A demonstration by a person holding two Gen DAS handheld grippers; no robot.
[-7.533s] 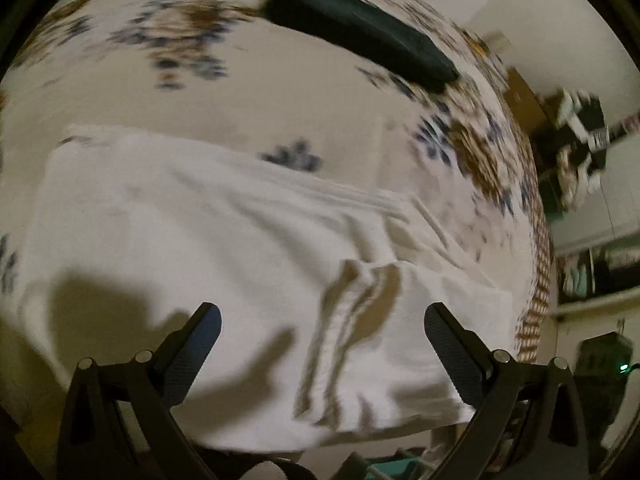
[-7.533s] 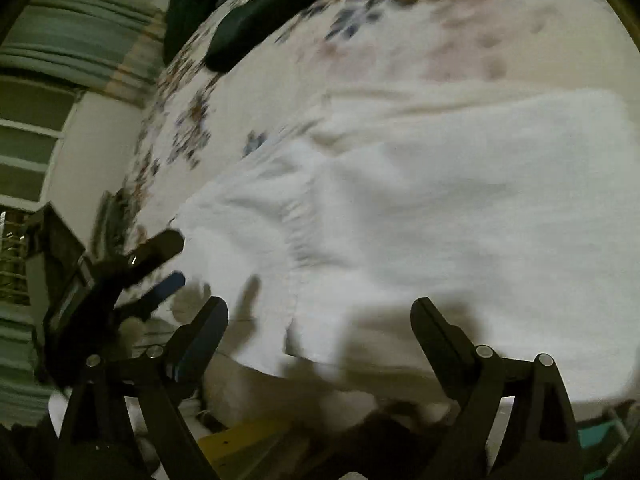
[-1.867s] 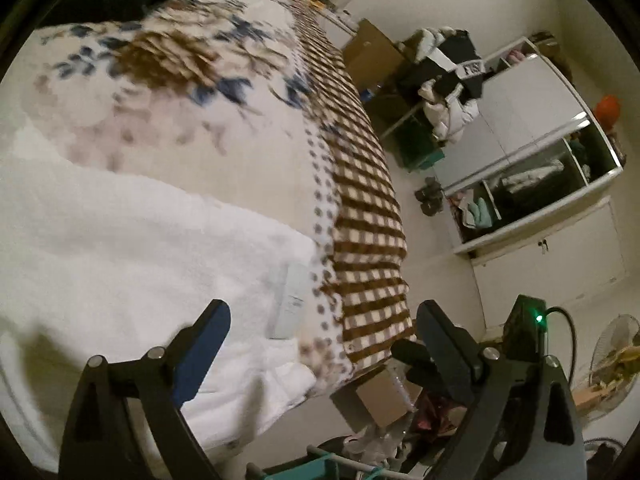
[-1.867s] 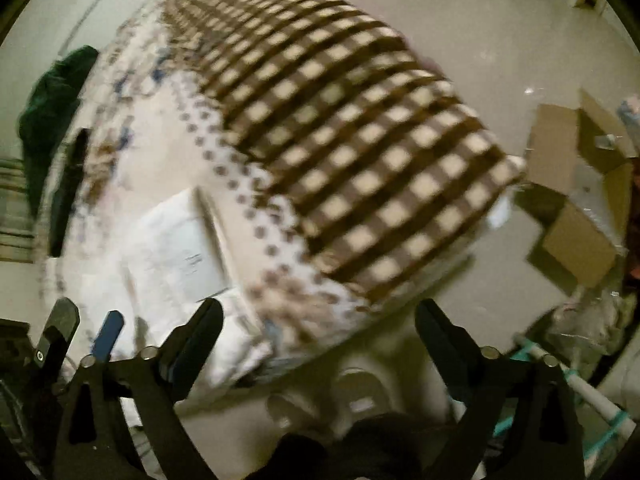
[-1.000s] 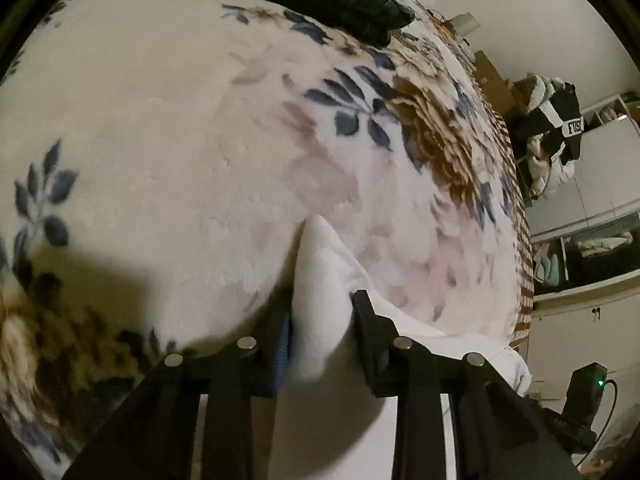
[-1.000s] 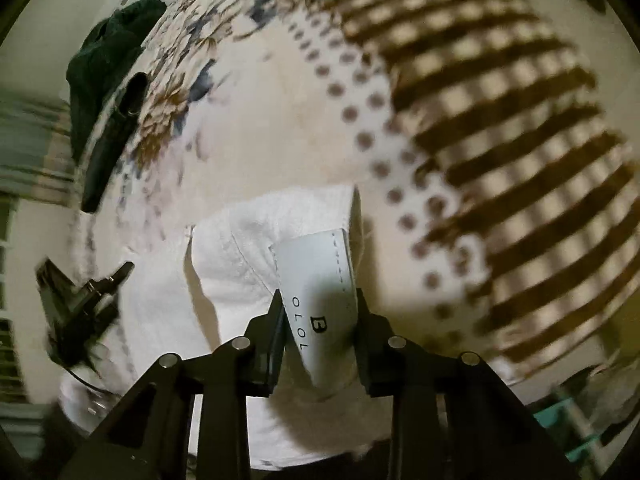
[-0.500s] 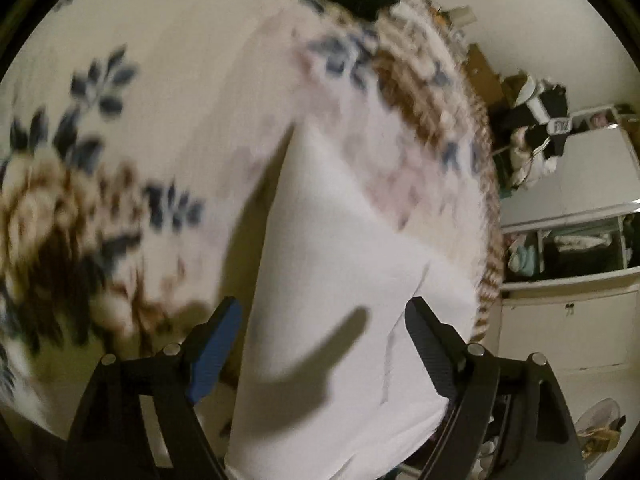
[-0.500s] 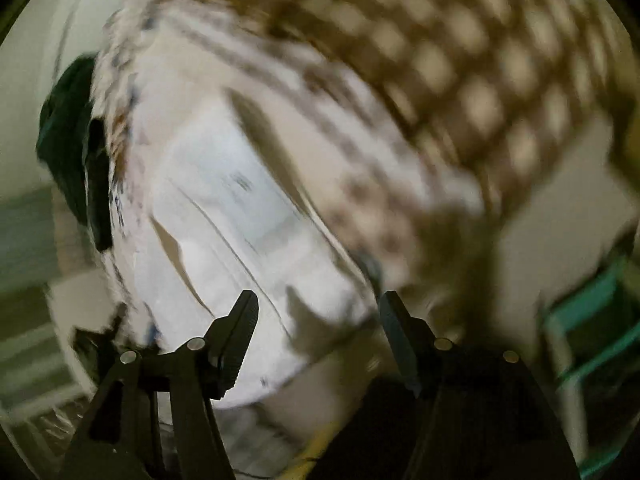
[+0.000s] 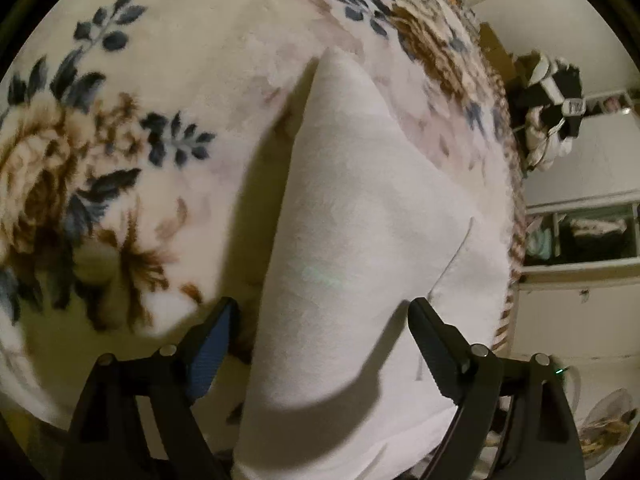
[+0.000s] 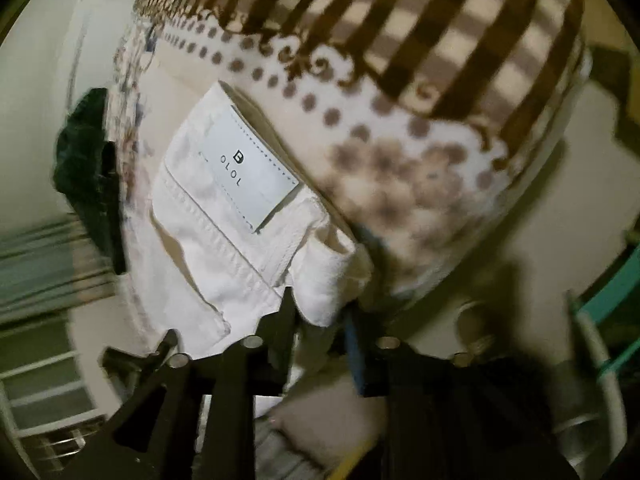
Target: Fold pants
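Note:
The white pants (image 9: 360,240) lie folded on the floral blanket (image 9: 120,140), narrowing to a point at the far end. My left gripper (image 9: 320,328) is open just above their near part and holds nothing. In the right wrist view the pants' waistband end (image 10: 224,232) shows a white patch label (image 10: 248,168) reading OLOL. My right gripper (image 10: 320,312) is shut on the waistband's corner fold at the bed's edge.
A dark green garment (image 10: 88,176) lies farther along the bed. The blanket's brown checked border (image 10: 440,32) hangs over the bed's side. A wardrobe and piled clothes (image 9: 552,96) stand at the right. A teal rack (image 10: 612,292) stands by the bed.
My left gripper let go of the pants' tip, opened and pulled back. My right gripper released the label patch, swung wide, then closed on the waistband's corner.

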